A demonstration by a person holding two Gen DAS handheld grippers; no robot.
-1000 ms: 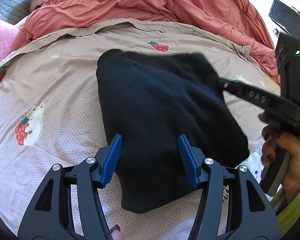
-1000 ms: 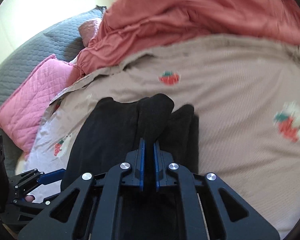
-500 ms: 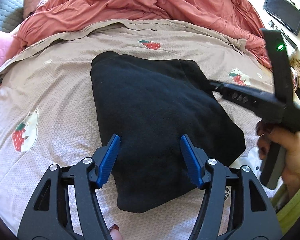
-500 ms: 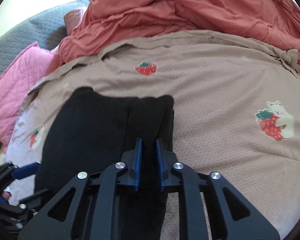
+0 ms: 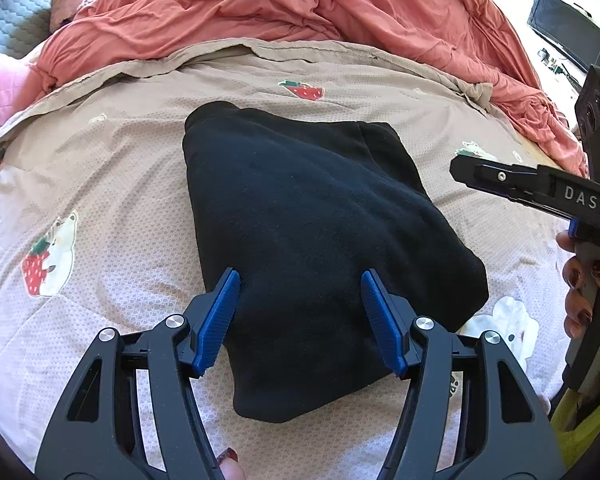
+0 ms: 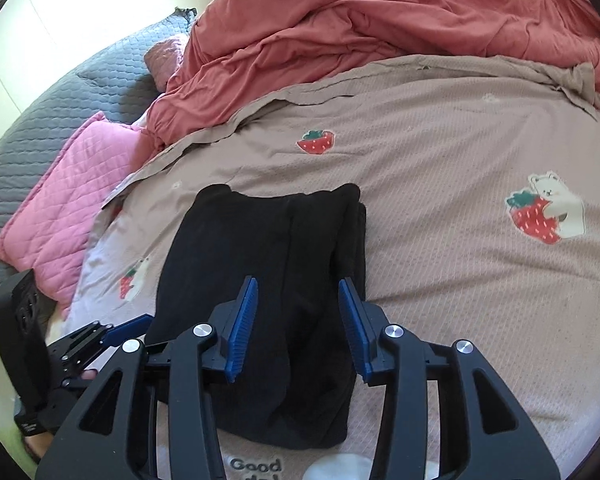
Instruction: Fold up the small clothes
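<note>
A beige bedspread [image 5: 140, 152] printed with strawberries and bears covers the bed, a rumpled coral duvet [image 5: 300, 4] heaped at its far side and a pink quilted pillow [image 6: 64, 200] to the left; the folded black garment [image 5: 308, 232] lies flat on the spread; the left gripper [image 5: 300, 312] hovers over its near edge, jaws wide apart; the right gripper [image 6: 296, 320] likewise stands apart above the garment, gripping nothing.

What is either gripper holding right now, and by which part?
Nothing is held. The left gripper and right gripper are both open above the folded black garment, which lies loose on the bedspread.
</note>
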